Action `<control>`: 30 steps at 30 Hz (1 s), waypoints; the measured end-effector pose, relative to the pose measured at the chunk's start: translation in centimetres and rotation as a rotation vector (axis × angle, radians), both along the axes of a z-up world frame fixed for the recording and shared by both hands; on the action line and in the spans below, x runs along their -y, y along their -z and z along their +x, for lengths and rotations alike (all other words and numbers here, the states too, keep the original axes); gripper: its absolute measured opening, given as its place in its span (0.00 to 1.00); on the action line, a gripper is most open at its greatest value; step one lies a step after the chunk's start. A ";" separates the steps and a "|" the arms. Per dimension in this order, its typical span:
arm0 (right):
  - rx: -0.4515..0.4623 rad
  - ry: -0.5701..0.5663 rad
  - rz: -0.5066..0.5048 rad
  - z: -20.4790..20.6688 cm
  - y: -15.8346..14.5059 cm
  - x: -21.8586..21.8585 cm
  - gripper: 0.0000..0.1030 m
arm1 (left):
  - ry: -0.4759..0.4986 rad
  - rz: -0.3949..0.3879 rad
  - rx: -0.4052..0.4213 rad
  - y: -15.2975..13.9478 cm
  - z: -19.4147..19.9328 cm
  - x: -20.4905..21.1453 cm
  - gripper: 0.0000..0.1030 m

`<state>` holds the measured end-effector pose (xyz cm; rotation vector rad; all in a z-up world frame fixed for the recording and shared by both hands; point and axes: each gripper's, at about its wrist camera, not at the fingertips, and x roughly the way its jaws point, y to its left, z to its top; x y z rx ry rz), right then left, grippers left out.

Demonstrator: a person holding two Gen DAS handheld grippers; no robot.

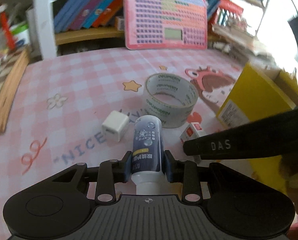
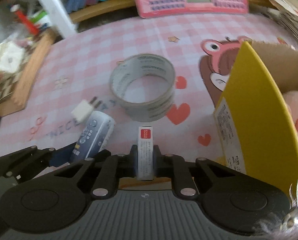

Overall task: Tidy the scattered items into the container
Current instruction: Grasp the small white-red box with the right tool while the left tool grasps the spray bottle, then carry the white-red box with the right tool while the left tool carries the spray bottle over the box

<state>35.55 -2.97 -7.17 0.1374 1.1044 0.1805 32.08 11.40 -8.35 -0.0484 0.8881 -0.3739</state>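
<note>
while each gripper clamps something, the tape roll [image 1: 170, 100] lies seemingly just ahead.

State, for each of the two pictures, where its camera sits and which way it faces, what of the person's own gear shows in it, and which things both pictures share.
Left wrist: sits on the left gripper, facing forward and down over the checked tablecloth; its pads clamp a small bottle, and the right gripper's finger crosses at right.
Right wrist: sits on the right gripper, facing down the same way; its pads clamp a small red-labelled box, with the left gripper at lower left.
Shared: tape roll, white charger, yellow box, pink keyboard toy.
</note>
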 end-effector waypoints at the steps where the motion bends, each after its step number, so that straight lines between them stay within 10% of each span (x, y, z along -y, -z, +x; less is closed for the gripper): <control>1: 0.006 -0.025 0.005 -0.3 -0.3 0.0 0.13 | -0.020 -0.026 -0.006 -0.3 -0.5 -0.6 0.30; 13: 0.177 -0.291 -0.034 -6.4 -3.8 -0.9 0.13 | -0.264 -0.255 -0.028 -3.4 -7.3 -5.4 0.30; 30: 0.238 -0.413 -0.010 -15.9 -6.5 0.0 0.13 | -0.239 -0.323 0.009 -6.9 -16.2 -5.9 0.30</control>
